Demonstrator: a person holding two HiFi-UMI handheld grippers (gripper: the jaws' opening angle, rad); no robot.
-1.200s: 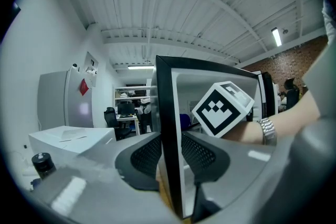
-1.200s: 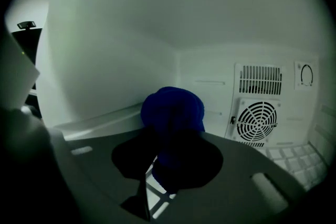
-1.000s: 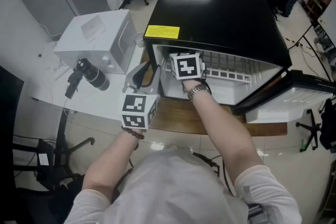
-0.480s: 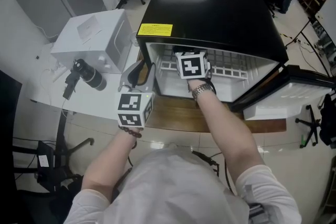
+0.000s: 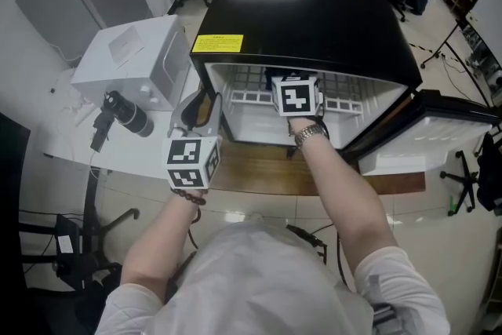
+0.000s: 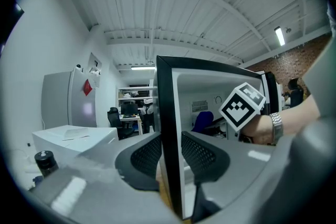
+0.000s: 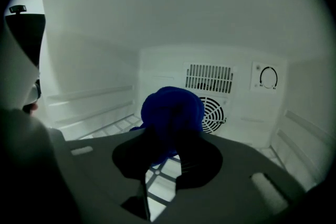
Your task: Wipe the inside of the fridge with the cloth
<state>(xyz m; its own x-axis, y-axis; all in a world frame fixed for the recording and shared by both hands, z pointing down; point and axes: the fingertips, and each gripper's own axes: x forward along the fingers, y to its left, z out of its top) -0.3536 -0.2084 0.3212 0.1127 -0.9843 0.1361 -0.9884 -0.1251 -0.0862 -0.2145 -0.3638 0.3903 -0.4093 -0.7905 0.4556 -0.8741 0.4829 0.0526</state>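
Our left claw point(image 6: 169, 153) pinches the front edge of the side wall point(image 6: 166, 97) of the fridge point(image 5: 306, 20), likely to steady it. Our right claw point(image 7: 167, 160) grips the bunched blue cloth point(image 7: 172, 112) deep inside, above the wire shelf point(image 7: 157, 174), ready for wiping.

head view looks down on fridge point(image 5: 314, 12); right gripper view faces its interior.

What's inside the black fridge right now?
Right gripper clamping a bunched blue cloth over a white wire shelf; grille, round fan, dial on back wall. Cloth covers part of the fan.
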